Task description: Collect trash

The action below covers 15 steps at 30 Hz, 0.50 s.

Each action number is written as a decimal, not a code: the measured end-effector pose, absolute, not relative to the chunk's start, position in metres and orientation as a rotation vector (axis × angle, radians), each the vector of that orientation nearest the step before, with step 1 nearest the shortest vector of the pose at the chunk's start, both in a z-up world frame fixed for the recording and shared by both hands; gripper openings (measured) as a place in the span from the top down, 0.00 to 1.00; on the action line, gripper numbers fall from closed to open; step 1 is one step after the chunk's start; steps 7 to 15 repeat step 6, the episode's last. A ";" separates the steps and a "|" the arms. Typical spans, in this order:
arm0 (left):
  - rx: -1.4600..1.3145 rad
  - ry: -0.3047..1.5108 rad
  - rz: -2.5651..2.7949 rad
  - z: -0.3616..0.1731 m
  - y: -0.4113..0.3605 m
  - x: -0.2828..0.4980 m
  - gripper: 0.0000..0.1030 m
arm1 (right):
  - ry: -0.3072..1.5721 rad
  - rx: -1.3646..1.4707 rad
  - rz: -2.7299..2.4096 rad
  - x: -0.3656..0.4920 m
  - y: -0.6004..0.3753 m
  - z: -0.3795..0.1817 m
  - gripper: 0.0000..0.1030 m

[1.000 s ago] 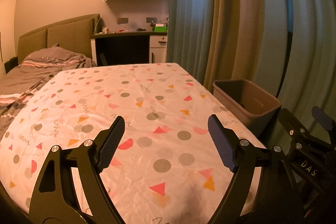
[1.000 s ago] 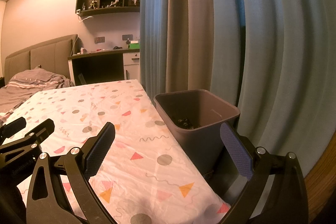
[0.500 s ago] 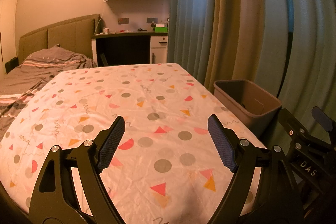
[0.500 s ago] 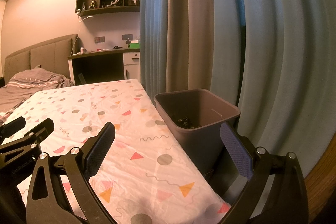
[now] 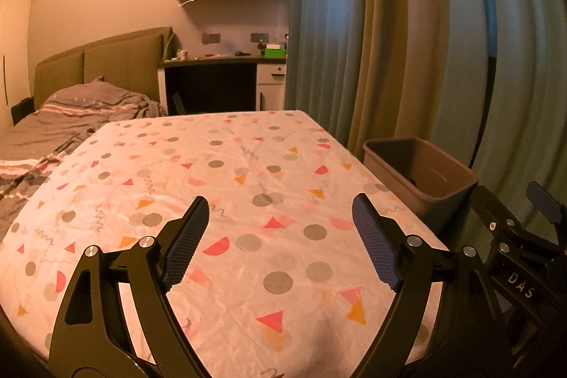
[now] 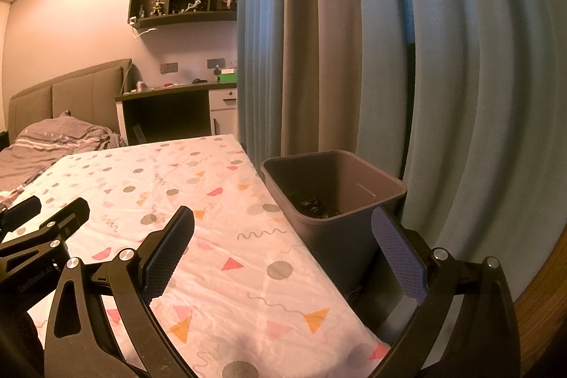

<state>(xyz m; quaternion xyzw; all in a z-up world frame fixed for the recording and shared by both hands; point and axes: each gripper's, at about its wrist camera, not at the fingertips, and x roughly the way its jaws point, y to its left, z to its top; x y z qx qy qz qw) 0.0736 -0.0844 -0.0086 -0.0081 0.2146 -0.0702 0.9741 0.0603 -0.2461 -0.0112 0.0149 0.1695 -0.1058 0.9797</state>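
Left wrist view: patterned table cover (image 5: 248, 201) shows no loose trash | grey bin (image 6: 336, 201) just beside its right edge, dark scraps (image 6: 313, 204) at bottom, likely light, crushable; pinch gently mid-body | left gripper (image 5: 280, 236), right gripper (image 6: 283, 254) both spread, empty.

A bin (image 6: 340, 197) stands right of the table (image 5: 226, 186), just before the curtains (image 6: 443, 59). Far behind lies a desk (image 5: 212, 62); a bed (image 5: 71, 116) lies far left.
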 end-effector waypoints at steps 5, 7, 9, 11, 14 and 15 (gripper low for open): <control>-0.025 0.436 -0.114 -0.006 -0.081 0.076 0.14 | 0.343 0.032 -0.214 0.060 -0.247 -0.012 0.07; -0.030 0.441 -0.110 -0.006 -0.079 0.077 0.14 | 0.343 0.033 -0.213 0.060 -0.247 -0.012 0.07; -0.030 0.441 -0.110 -0.006 -0.079 0.077 0.14 | 0.343 0.033 -0.213 0.060 -0.247 -0.012 0.07; -0.030 0.441 -0.110 -0.006 -0.079 0.077 0.14 | 0.343 0.033 -0.213 0.060 -0.247 -0.012 0.07; -0.030 0.441 -0.110 -0.006 -0.079 0.077 0.14 | 0.343 0.033 -0.213 0.060 -0.247 -0.012 0.07; -0.030 0.441 -0.110 -0.006 -0.079 0.077 0.14 | 0.343 0.033 -0.213 0.060 -0.247 -0.012 0.07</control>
